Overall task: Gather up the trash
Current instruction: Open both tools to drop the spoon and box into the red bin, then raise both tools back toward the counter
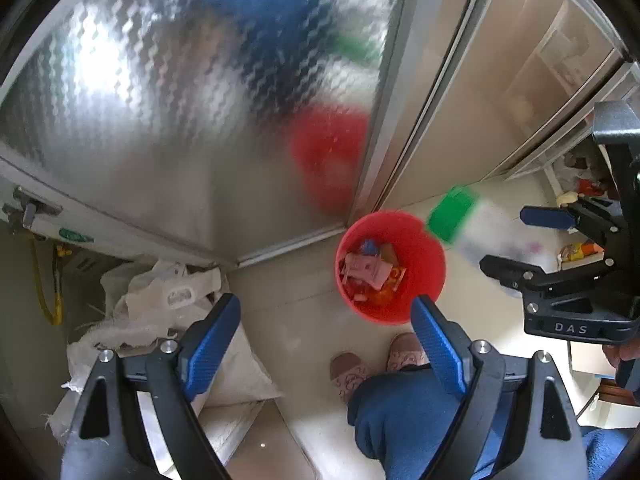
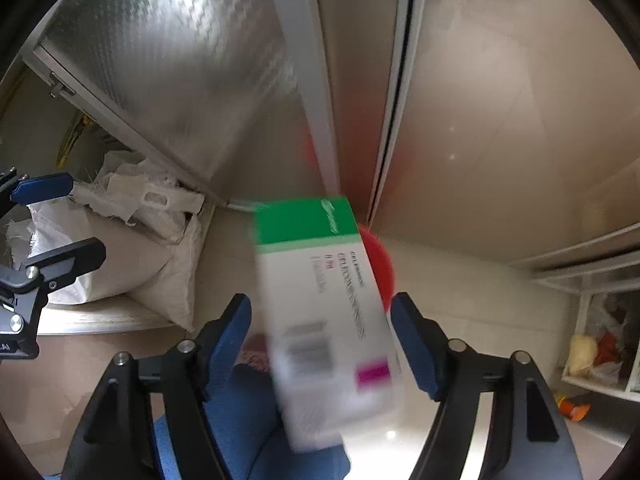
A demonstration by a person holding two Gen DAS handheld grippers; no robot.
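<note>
A red bin [image 1: 390, 268] stands on the floor in a corner, with pink, orange and blue trash inside. My left gripper [image 1: 326, 302] hangs above its near side, open and empty. A white carton with a green end [image 2: 316, 272] lies blurred between the fingers of my right gripper [image 2: 320, 300], with a gap to each pad. The left wrist view shows the carton [image 1: 460, 220] in the air just right of the bin's rim, off the tips of the right gripper [image 1: 504, 240]. The bin [image 2: 380, 264] is partly hidden behind it. The left gripper [image 2: 86, 216] shows at the far left.
White woven sacks [image 1: 160, 300] lie left of the bin by a frosted glass door [image 1: 180, 100]. A person's slippers [image 1: 348, 368] and blue-clad leg [image 1: 400, 420] are just in front of the bin. A low shelf with packets [image 2: 592, 356] stands at the right.
</note>
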